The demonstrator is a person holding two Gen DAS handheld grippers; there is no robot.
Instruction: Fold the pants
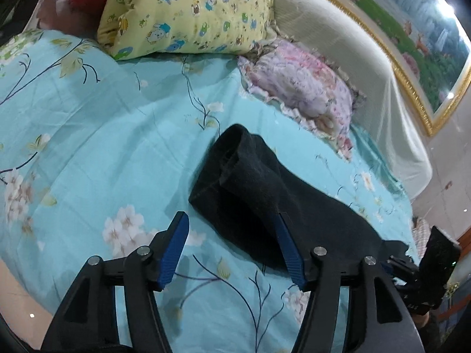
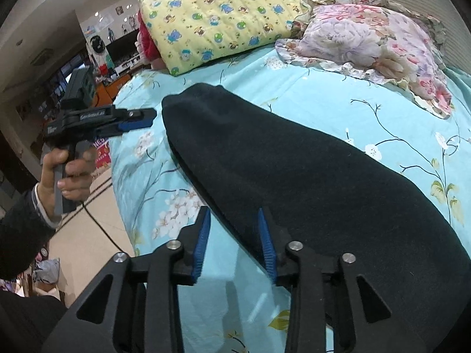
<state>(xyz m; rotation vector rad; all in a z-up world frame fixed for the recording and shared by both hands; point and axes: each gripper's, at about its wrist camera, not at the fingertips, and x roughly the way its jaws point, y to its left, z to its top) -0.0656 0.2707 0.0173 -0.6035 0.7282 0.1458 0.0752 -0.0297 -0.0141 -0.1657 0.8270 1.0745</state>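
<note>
Left wrist view: black pants [image 1: 265,203] lie folded lengthwise on a bed [image 1: 103,147] with a turquoise floral sheet, running from the near right toward the far middle — the far end shows a hem opening. The left hand-held gripper [image 1: 232,220] has its blue-padded fingers [image 1: 173,253] spread wide; the right pad stands over the pants' near edge, the left pad over bare sheet. Nothing sits between them. At the far right edge of this view a dark device [image 1: 438,259], apparently the other tool, shows partly.

Right wrist view: the right hand-held gripper [image 2: 234,214] is also spread, jaws parted above the pants' [image 2: 294,182] near left edge, gripping nothing. Whether either pad touches the cloth, I cannot tell. The pants fill the right of this view, tapering to a rounded end in the far middle. At the left, beyond the bed's edge, a hand [image 2: 67,173] grips the handle of the left tool, its fingers pointing right just short of the pants' far end.

Far side of the bed: a yellow cartoon-print pillow [image 2: 223,14] — and to its right a pink floral ruffled pillow [image 2: 374,44]. A pale headboard [image 1: 338,44] curves behind them.
</note>
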